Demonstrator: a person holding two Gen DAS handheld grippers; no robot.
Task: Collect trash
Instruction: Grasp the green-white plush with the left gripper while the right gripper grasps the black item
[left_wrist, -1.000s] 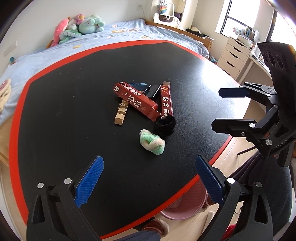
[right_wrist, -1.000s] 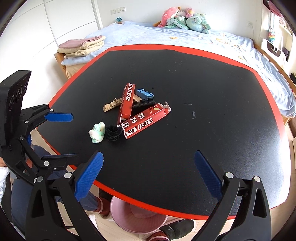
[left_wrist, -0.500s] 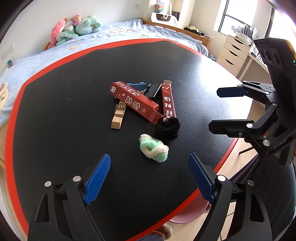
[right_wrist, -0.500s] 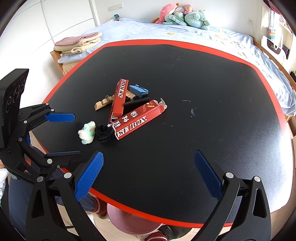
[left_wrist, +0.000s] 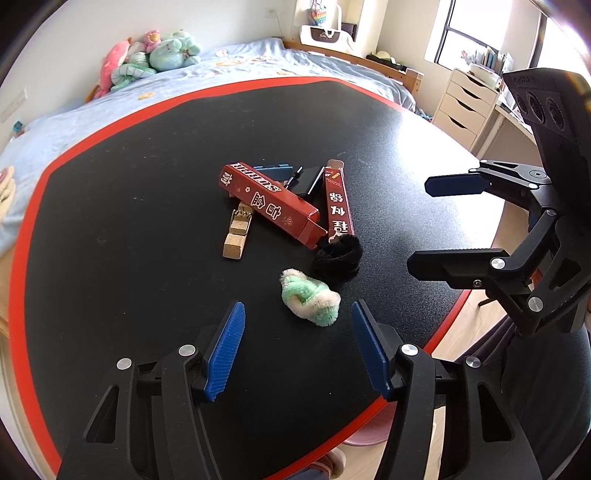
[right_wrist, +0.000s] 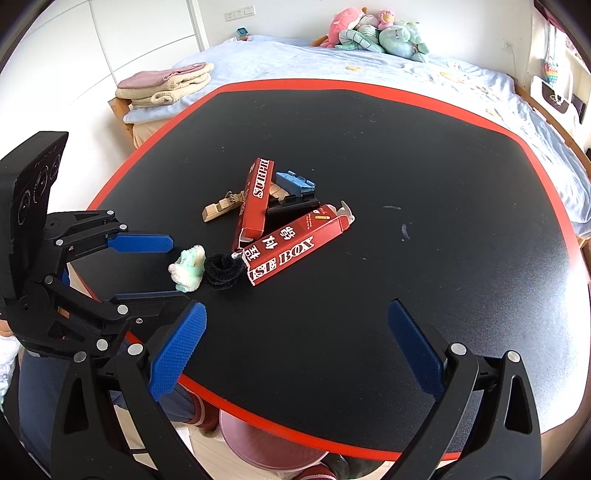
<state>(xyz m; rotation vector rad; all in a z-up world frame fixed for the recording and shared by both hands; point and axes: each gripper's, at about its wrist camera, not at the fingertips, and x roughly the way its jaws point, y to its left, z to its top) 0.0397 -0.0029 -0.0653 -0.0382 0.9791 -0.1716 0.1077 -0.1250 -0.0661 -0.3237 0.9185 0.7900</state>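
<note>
While both claws gape, left claw (left_wrist: 297, 334) (right claw (right_wrist: 295, 345) too): two red boxes (left_wrist: 271, 203), two fuzzy scrunchies (left_wrist: 310, 297)

- the black table (right_wrist: 424, 177) has lots of bare room on its far side and its right side, so a gripper can pass there.
- in the middle sits a tight little pile: two red boxes (right_wrist: 295, 247) (left_wrist: 269, 203), a wooden clip (left_wrist: 236, 236), a blue clip (right_wrist: 293, 182) and a flat black thing (left_wrist: 306, 181). they touch and cross, with hardly any gaps between them.
- the black fuzzy ring (left_wrist: 338, 256) touches the end of a red box, and the green fluffy ring (left_wrist: 310, 297) lies just beside it.
- the left gripper (left_wrist: 297, 339) is spread wide, near the green fluffy ring, with bare table between its fingers.
- the right gripper (right_wrist: 295, 350) hangs wide apart over bare table near the edge.
- a pink bin (right_wrist: 273, 446) sits under the near edge.
</note>
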